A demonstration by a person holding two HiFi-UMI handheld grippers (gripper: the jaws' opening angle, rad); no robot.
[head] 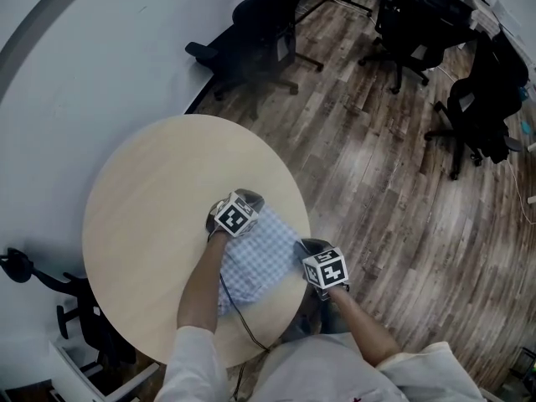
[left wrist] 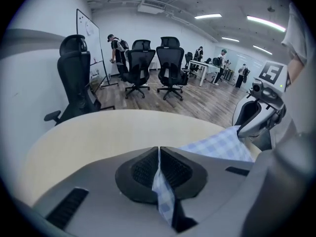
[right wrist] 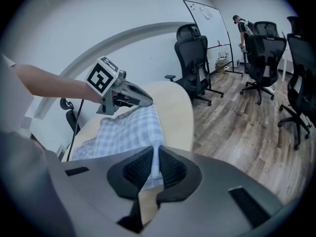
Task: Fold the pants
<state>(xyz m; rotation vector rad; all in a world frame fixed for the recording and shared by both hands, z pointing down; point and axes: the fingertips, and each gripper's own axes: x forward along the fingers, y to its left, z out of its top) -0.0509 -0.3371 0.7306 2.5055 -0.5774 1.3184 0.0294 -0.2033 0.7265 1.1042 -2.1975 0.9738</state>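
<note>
Pinching pants (head: pixel 251 262): L tongs (left wrist: pixel 159 162), R tongs (right wrist: pixel 155 164); axis unclear.

No text or number is legible; only square markers on the left gripper's cube (head: pixel 235 216) and right gripper's cube (head: pixel 326 268).

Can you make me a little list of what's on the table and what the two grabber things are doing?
surface: round table, light wood
clothing: pants, blue-and-white checked, at the table's near edge
left: left hand-held gripper, shut on the pants
right: right hand-held gripper, shut on the pants
around: black office chairs, wooden floor
</note>
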